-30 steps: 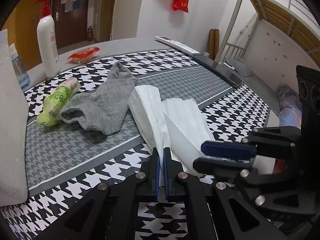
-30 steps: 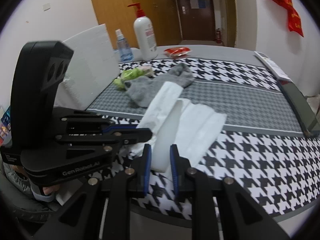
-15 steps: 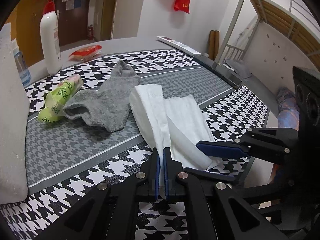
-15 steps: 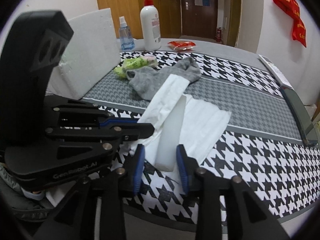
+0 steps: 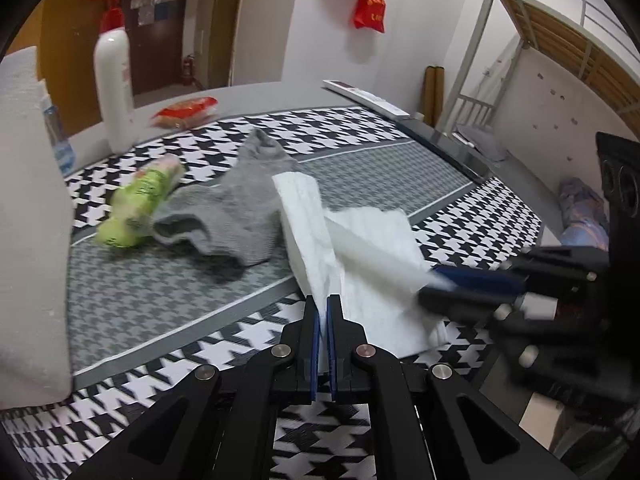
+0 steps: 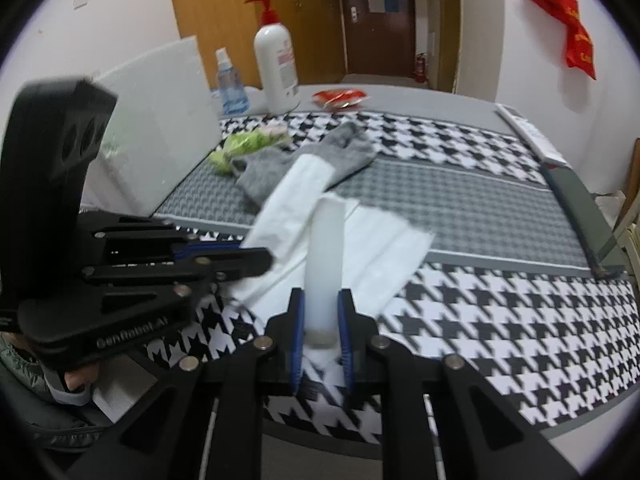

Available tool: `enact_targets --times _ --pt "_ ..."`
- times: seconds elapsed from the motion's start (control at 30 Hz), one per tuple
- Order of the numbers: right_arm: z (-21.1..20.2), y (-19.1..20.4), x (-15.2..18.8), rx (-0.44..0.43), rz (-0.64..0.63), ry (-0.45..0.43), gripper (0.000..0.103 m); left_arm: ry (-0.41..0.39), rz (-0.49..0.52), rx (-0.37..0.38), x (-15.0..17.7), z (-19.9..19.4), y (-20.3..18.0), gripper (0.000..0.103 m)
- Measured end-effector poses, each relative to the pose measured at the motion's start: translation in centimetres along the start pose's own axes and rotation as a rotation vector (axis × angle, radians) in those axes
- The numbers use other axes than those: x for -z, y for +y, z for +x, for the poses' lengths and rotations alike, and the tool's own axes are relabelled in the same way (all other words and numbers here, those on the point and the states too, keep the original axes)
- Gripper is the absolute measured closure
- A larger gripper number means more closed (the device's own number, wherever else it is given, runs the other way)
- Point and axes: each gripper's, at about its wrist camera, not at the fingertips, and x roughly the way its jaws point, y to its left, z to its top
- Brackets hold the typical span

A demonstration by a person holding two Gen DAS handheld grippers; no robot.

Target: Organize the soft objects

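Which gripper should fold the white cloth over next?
Probably the right gripper. It is closing on a raised flap of the white cloth, free to carry across. The left gripper is shut on the near edge of the cloth, so it can pin that edge down.

Right gripper (image 6: 322, 320) closing on a raised fold of white cloth (image 6: 376, 248); grey sock (image 6: 280, 168) beyond, left gripper (image 6: 256, 260) alongside on the tabletop (image 6: 500, 332).

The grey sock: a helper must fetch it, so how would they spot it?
On the black-and-white houndstooth mat, look at its grey middle band. The crumpled grey knitted sock lies there between a lime-green packet and white folded tissue, the only grey knit.
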Motion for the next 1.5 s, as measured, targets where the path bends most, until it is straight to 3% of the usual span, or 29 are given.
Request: enact_targets --times 0.47,0.63,0.67,0.73,0.8,0.83,0.9,1.07,1.5 --pt "-2.3 -4.8 1.0 0.122 0.109 -0.021 0.084 -0.024 -0.035 -0.154 1.8 -3.0 3.0 0.099" --pt "-2.2 -4.9 1.4 0.115 0.106 -0.003 0.084 -0.022 -0.008 -0.147 2.1 -3.4 2.8 0.099" --pt "-2.2 -4.8 1.3 0.119 0.104 -0.009 0.083 -0.025 0.008 -0.14 2.1 -3.5 2.5 0.097" --pt "-2.2 -4.8 1.2 0.116 0.104 -0.007 0.082 -0.024 0.036 -0.133 2.1 -3.5 1.9 0.08" --pt "-2.3 -4.8 1.2 0.129 0.099 -0.014 0.065 -0.027 0.047 -0.115 2.2 -3.6 1.6 0.046" --pt "-2.4 -4.8 1.2 0.122 0.101 -0.019 0.061 -0.027 0.05 -0.106 2.2 -3.6 1.5 0.043" --pt "-2.6 -4.7 1.1 0.114 0.101 -0.029 0.053 -0.029 0.058 -0.095 2.1 -3.6 1.2 0.042" --pt "-2.7 -4.2 0.8 0.108 0.081 -0.043 0.053 -0.005 0.089 -0.092 2.0 -2.7 0.5 0.038" --pt "-2.0 -3.6 0.8 0.083 0.036 -0.03 0.052 0.062 0.165 -0.058 2.2 -0.6 -1.0 0.038"
